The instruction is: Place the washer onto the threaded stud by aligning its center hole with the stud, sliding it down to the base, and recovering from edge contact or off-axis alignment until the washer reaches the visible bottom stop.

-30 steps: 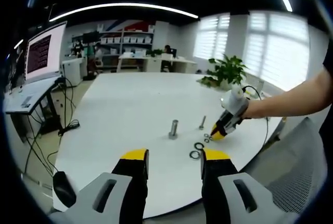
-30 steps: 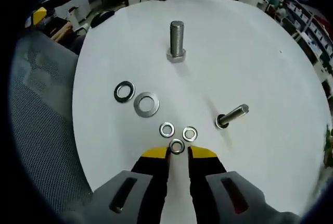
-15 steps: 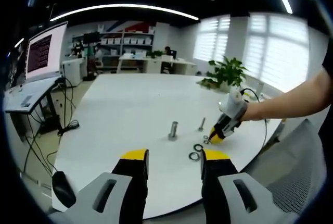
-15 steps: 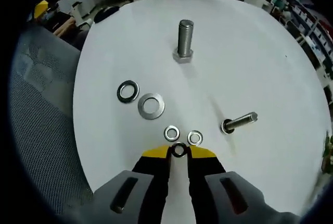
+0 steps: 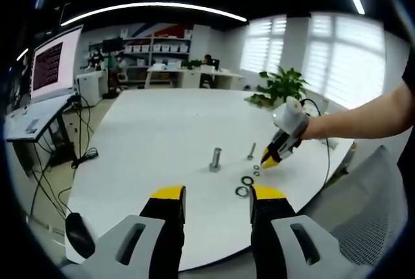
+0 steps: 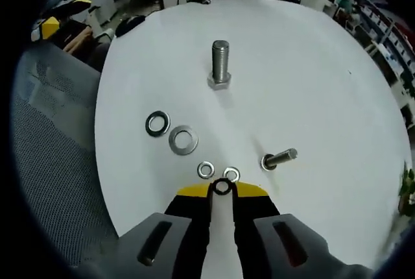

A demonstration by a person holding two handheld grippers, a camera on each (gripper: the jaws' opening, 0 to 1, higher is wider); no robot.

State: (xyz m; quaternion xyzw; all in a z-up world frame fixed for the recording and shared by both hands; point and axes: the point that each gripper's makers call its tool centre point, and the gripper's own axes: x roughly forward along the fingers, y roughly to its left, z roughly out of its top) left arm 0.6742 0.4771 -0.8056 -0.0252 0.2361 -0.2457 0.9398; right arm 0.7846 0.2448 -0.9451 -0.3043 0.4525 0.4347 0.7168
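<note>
Right gripper (image 6: pixel 222 191): pinching a small washer (image 6: pixel 222 187) tight.
Left gripper (image 5: pixel 213 196): waiting open, holding nothing.
Tip: carrying washer flat toward thin stud (image 6: pixel 279 159), hole over tip.

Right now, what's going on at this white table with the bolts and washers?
The right gripper pinches a small steel washer between its yellow tips, raised off the round white table. Two more small washers and two larger ones lie below it. A thick upright bolt stands farther off; a thinner threaded stud stands to the side, nothing on it yet. The left gripper hangs open near the table's edge, holding nothing.
</note>
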